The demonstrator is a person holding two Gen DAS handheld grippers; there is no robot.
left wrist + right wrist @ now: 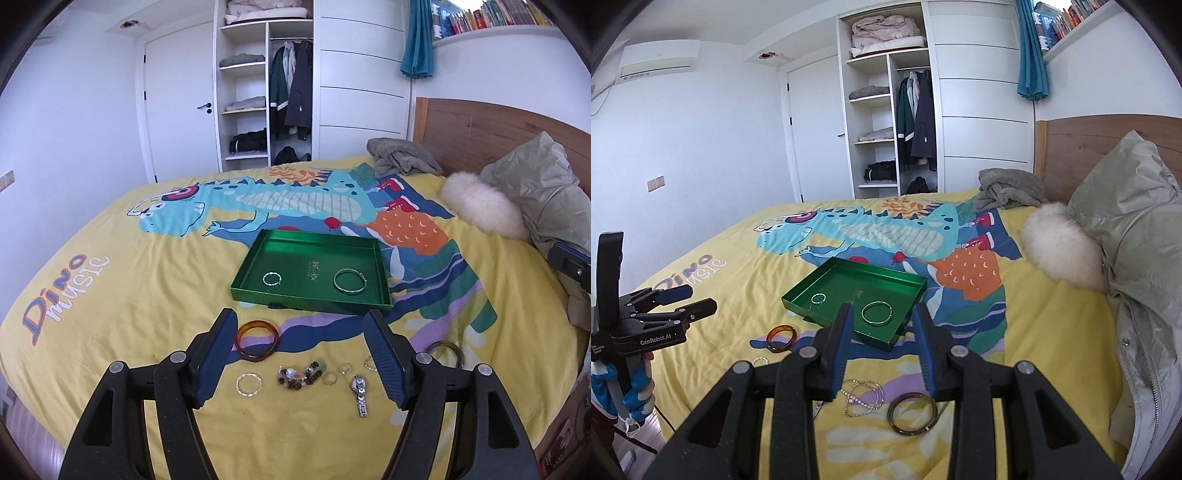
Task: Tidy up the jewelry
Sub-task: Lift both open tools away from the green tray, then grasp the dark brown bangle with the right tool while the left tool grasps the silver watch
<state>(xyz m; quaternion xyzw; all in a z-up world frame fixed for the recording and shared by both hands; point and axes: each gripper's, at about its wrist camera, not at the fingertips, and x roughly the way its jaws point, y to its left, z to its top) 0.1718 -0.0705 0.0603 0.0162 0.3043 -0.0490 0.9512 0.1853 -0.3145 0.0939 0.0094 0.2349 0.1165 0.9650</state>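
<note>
A green tray (382,273) (916,295) lies on the bed and holds a small beaded ring bracelet (272,278) (819,298) and a silver bangle (349,281) (877,313). In front of it lie an amber bangle (257,339) (781,338), a thin silver ring bracelet (248,384), a bead bracelet (301,374), small rings (344,368), a watch (360,394), a chain (862,398) and a dark bangle (912,412) (445,350). My left gripper (301,325) is open and empty above the loose pieces. My right gripper (884,314) is open and empty above the chain and dark bangle.
The yellow dinosaur duvet (147,277) covers the bed. A grey cloth (402,157), a fur-trimmed coat (1126,258) and the wooden headboard (480,133) are at the right. An open wardrobe (266,92) stands behind. The left gripper also shows in the right wrist view (683,299).
</note>
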